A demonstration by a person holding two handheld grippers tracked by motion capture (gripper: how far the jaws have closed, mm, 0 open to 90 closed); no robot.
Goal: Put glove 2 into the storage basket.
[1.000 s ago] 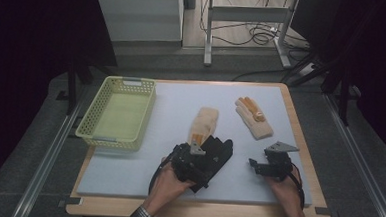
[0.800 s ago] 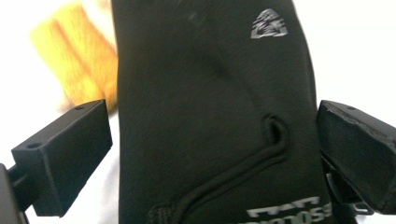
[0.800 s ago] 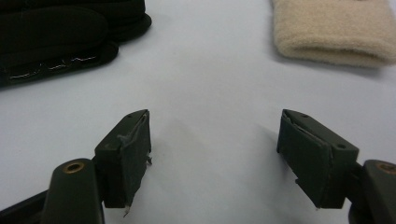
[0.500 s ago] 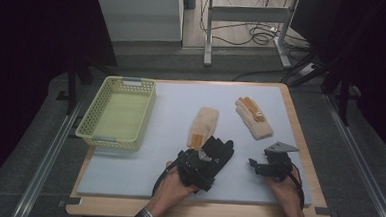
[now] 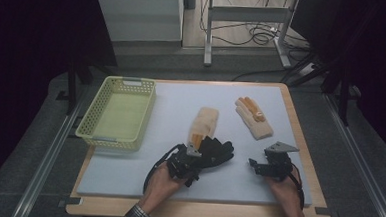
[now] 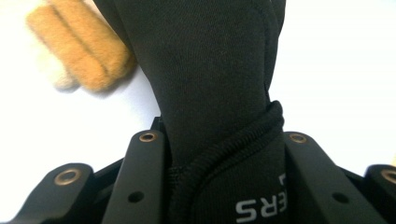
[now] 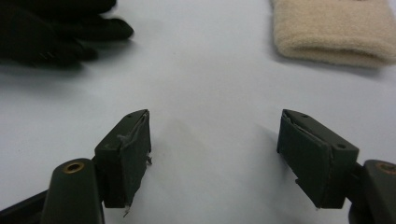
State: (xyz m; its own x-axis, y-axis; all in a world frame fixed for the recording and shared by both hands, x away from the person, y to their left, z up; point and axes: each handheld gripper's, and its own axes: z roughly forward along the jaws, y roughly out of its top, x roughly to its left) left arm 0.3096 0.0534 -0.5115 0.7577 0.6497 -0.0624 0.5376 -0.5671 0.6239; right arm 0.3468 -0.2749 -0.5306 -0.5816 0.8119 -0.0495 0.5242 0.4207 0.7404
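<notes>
A black glove (image 5: 215,150) lies at the middle front of the white mat. My left gripper (image 5: 189,162) has just been closing and is now shut on the glove's cuff (image 6: 219,84), with the fabric bunched between both jaws. A beige glove with orange fingertips (image 5: 203,124) lies just beyond it, and its orange fingers (image 6: 79,56) show in the left gripper view. A second beige glove (image 5: 253,118) lies at the right rear. My right gripper (image 5: 262,167) rests low over the mat at the front right. It stands open (image 7: 215,121) with bare mat between its jaws.
A yellow mesh basket (image 5: 99,133) stands at the mat's left edge. In the right gripper view the black glove (image 7: 56,32) lies at the upper left and a beige cuff (image 7: 331,32) at the upper right. The wooden table edge (image 5: 195,211) runs along the front.
The left gripper's jaws have closed on the black glove's cuff, and that hand has shifted slightly. The right gripper has stayed where it was.
</notes>
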